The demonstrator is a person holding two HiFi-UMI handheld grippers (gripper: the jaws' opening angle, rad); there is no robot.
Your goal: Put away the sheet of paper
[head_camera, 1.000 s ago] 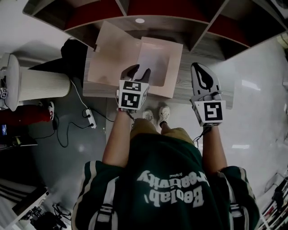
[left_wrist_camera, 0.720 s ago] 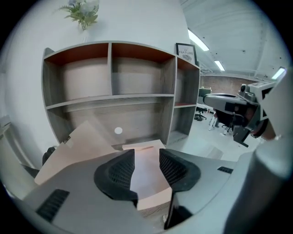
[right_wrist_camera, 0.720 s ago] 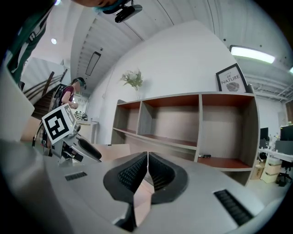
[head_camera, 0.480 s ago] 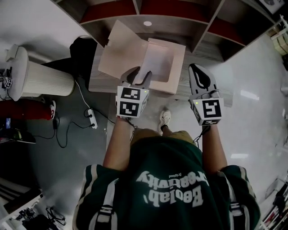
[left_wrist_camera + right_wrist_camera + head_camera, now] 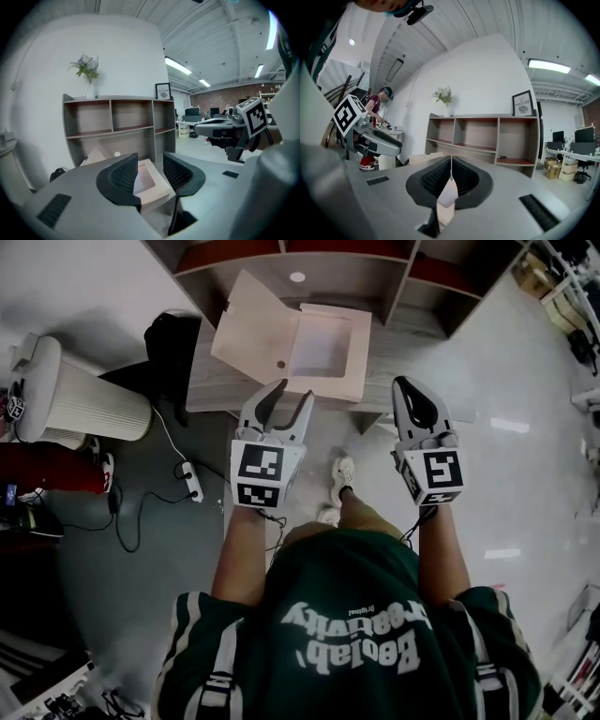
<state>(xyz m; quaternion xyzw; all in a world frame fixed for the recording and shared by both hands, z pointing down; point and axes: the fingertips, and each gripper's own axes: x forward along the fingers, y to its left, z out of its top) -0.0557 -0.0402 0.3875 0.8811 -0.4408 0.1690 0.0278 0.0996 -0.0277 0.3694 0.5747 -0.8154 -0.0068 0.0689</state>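
A shallow pale pink box (image 5: 330, 382) lies open on a low wooden table (image 5: 211, 390), its lid (image 5: 251, 332) folded back to the left. A white sheet of paper (image 5: 319, 345) lies flat inside it. My left gripper (image 5: 277, 401) hangs open just off the box's near edge, nothing between its fingers. In the left gripper view the left gripper (image 5: 150, 161) frames the box (image 5: 146, 183) between its jaws. My right gripper (image 5: 419, 407) is shut and held over the floor, to the right of the box. In the right gripper view the right gripper (image 5: 451, 163) has its pads pressed together.
A grey and red shelf unit (image 5: 337, 268) stands behind the table. On the floor at the left are a white ribbed cylinder (image 5: 84, 409), a black bag (image 5: 173, 343) and a power strip (image 5: 190, 484) with cables. The person's feet (image 5: 342, 474) are below the table edge.
My left gripper has drawn back from inside the box toward the person and stands open. The sheet stays in the box. The right gripper has hardly moved.
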